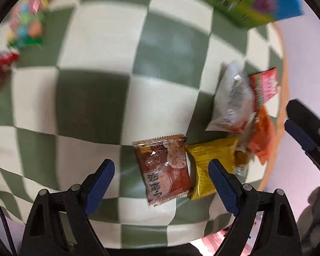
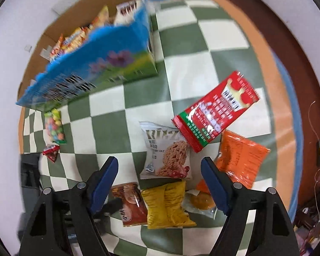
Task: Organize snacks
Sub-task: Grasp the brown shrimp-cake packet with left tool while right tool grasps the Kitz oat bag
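Note:
A cluster of snack packets lies on the green-and-white checkered cloth (image 2: 181, 49). In the right wrist view: a white oat-cookie packet (image 2: 166, 153), a red packet (image 2: 215, 115), an orange packet (image 2: 243, 155), a yellow packet (image 2: 168, 204), a brown packet (image 2: 130, 202) and a small clear-wrapped cake (image 2: 200, 202). My right gripper (image 2: 160, 170) is open above them. In the left wrist view my left gripper (image 1: 161, 170) is open over the brown packet (image 1: 164, 170) and yellow packet (image 1: 207, 160). The right gripper's fingers (image 1: 300, 132) show at the right edge.
A blue-and-green cardboard box (image 2: 100, 64) with several snacks inside stands at the back left. A candy bag (image 2: 54, 127) and a small red packet (image 2: 51, 149) lie at the left. The table's orange edge (image 2: 273, 85) runs along the right.

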### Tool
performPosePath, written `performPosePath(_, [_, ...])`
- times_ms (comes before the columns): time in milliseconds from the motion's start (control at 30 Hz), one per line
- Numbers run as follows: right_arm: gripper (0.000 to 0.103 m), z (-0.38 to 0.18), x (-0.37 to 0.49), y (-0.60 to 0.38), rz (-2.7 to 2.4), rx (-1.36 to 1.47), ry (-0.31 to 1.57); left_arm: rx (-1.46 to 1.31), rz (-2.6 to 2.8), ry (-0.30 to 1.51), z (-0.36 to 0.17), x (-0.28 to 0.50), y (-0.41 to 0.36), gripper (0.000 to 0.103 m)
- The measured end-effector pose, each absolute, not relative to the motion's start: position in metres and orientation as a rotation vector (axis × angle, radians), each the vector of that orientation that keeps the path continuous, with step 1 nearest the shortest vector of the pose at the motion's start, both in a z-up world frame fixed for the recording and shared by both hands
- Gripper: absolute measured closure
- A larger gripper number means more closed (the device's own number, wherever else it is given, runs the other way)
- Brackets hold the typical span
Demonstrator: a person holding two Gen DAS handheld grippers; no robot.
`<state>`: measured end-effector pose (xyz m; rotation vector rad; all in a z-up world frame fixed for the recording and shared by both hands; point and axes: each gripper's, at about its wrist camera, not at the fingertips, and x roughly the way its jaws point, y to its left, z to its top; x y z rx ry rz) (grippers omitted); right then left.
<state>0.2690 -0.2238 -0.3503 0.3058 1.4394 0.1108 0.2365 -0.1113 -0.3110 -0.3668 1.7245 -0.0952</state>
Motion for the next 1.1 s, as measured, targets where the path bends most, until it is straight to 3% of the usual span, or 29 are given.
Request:
performPosePath(167, [0.021, -0.389, 0.284, -0.221, 0.158, 0.317, 1.526, -0.307, -0.036, 1.778, -0.340, 0.239, -0.137, 0.018])
performPosePath(200, [0.023, -0.396, 0.286, -0.219, 0.165, 0.317, 1.539, -0.284, -0.023, 1.765, -0.339, 0.241, -0.141, 0.024])
performPosePath(233, [0.025, -0.405, 0.288, -0.217, 0.170, 0.312, 1.557, -0.257, -0.015, 1.757, -0.338, 0.242, -0.144, 0.038])
performPosePath(300, [0.027, -0.417, 0.291, -0.212, 0.171, 0.298, 1.581, -0.187, -0.005, 1.755, -0.337, 0.245, -0.150, 0.048])
performPosePath(400, [0.033, -0.431, 0.291, -0.201, 0.171, 0.249, 1.595, -0.157, 0.004, 1.757, -0.336, 0.245, -0.150, 0.050])
performPosePath(733, [0.035, -0.442, 0.263, -0.166, 0.250, -0.011, 1.520, -0.210, 0.136, 1.719, -0.334, 0.233, -0.103, 0.049])
performPosePath(1100, [0.039, -0.456, 0.251, -0.197, 0.143, 0.314, 1.506, -0.285, 0.217, 1.734, -0.352, 0.257, -0.081, 0.049])
